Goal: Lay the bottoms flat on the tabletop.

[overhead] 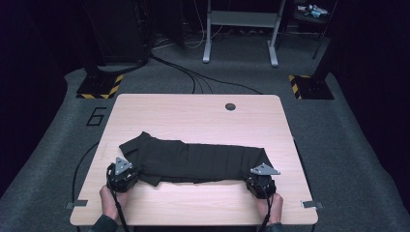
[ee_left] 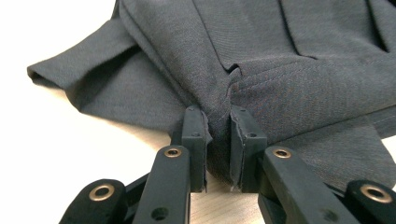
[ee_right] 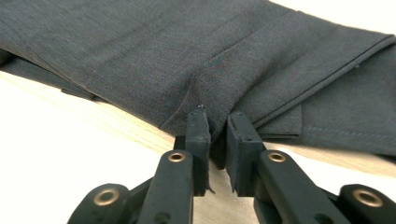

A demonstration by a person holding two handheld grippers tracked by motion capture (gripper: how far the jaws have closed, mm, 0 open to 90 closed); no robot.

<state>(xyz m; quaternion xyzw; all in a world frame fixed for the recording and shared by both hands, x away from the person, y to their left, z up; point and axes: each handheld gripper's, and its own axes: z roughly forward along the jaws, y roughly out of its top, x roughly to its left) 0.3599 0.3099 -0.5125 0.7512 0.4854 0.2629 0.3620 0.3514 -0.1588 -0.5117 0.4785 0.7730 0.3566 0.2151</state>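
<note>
Left gripper (ee_left: 217,140) pinching a pleat of the dark garment's (overhead: 193,162) near edge at its left end; right gripper (ee_right: 217,140) pinching the near edge at the right end, cloth bunched between each pair of pads. Folded into a long band, lying across the near half of the wooden table (overhead: 193,111). Soft, light, limp; likely to sag in the middle and slide open in layers once lifted. Best taken through all layers at the hems, both ends level.
</note>
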